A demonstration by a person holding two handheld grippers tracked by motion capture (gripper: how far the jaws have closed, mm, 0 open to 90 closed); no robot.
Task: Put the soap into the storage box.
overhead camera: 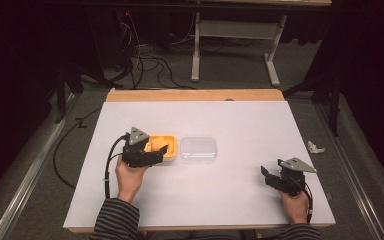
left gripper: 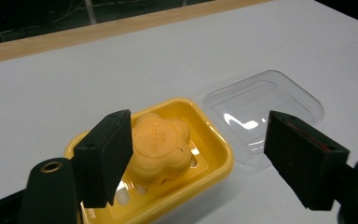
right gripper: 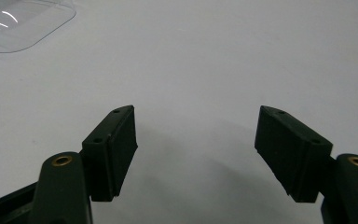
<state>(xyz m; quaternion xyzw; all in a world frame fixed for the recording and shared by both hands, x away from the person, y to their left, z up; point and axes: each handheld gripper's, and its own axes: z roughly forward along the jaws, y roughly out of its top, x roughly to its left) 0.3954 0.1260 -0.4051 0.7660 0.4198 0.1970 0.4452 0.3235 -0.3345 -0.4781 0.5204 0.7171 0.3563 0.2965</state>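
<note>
**Left gripper open over soap dish, right gripper idle**

Left gripper (overhead camera: 156, 148): jaws spread wide, nothing clamped. It sits at the near-left end of the yellow rectangular plastic soap dish (overhead camera: 168, 156). In the left gripper view (left gripper: 198, 154) the left jaw is just beside the orange flower-shaped soap bar (left gripper: 161, 147); can't tell if it touches. The right jaw is well off to the side, in front of the clear plastic lid (left gripper: 261, 109).

Soap bar lies inside the soap dish (left gripper: 214, 154) on its slotted inner tray, embossed face up, roughly centred. Dish is uncovered.

Clear lid (overhead camera: 198, 149) lies flat on the white table surface (overhead camera: 230, 120), just right of the dish, long sides parallel. The two edges are very close; contact not resolvable.

Right gripper (overhead camera: 270, 176): near the table's near-right corner, well apart from dish and lid, pointing left. Right gripper view (right gripper: 196, 156) shows both jaws wide apart with only bare white table (right gripper: 205, 70) between them, holding nothing. A corner of the lid (right gripper: 23, 21) shows at top left of that view, far off.

Person's left hand (overhead camera: 130, 177) and right hand (overhead camera: 295, 200) grip the tool bodies; striped sleeves (overhead camera: 117, 220) at the table's near edge.
</note>
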